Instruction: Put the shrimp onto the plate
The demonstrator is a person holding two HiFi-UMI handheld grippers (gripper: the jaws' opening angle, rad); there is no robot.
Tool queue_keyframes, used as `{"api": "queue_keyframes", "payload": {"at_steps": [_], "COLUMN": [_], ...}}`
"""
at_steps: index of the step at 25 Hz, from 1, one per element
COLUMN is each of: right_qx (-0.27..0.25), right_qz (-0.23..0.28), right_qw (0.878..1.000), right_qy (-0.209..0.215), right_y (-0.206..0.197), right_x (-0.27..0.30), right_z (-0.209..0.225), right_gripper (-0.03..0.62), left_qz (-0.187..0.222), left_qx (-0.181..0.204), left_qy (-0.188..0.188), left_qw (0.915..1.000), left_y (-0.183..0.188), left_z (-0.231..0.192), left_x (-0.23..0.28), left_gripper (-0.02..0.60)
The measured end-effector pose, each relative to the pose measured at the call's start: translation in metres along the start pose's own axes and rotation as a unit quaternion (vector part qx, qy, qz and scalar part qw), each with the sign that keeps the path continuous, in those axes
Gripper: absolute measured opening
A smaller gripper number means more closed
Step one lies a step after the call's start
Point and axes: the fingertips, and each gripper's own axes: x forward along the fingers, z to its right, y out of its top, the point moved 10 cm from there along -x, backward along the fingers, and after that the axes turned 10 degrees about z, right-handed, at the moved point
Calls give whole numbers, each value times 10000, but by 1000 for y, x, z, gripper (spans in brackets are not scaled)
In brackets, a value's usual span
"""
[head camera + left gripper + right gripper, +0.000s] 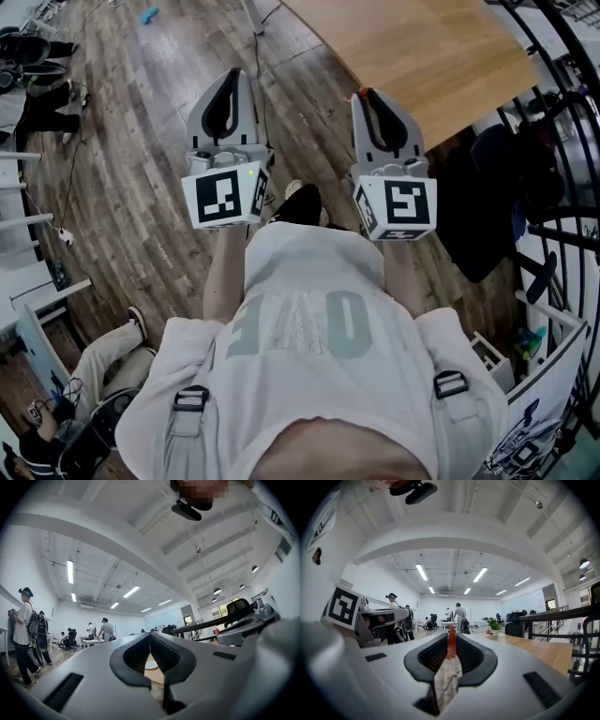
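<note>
The left hand-held gripper (232, 75) hung over the wooden floor (141, 141), its jaws brought together at the tips with nothing between them. Through the gap behind the tips a pale round plate (151, 665) showed, lying on wood. Just beside it, the right hand-held gripper (451, 631) was clamped on the orange shrimp (451, 644), which stuck out past the jaw tips. The shrimp was close to the near edge of the wooden counter (431, 47), not on the plate
</note>
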Motion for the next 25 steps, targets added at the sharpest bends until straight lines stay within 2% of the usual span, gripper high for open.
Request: {"api": "queue_keyframes", "payload": {"at_steps": [7, 10, 15, 19, 25], "right_qx": [86, 48, -76, -203, -219], "right_qz": [-87, -30, 13, -73, -70], "right_qw": [9999, 9999, 10000, 9997, 9995], "right_qy": [122, 122, 12, -72, -205], "right_y": [-11, -12, -15, -14, -12], "right_x": [20, 35, 65, 90, 146], "right_z": [16, 18, 29, 44, 53], "right_gripper": [66, 66, 66, 66, 66], "left_qz": [-136, -111, 98, 174, 172], "left_qx": [69, -39, 13, -249, -361], "left_qy": [33, 66, 35, -22, -80], "left_qw": [9999, 9999, 9999, 9995, 9992], "left_y": [-14, -21, -38, -47, -64], "left_z": [-1, -11, -27, -34, -69], "left_x": [14, 27, 66, 98, 146], "left_gripper": [11, 11, 11, 11, 11]}}
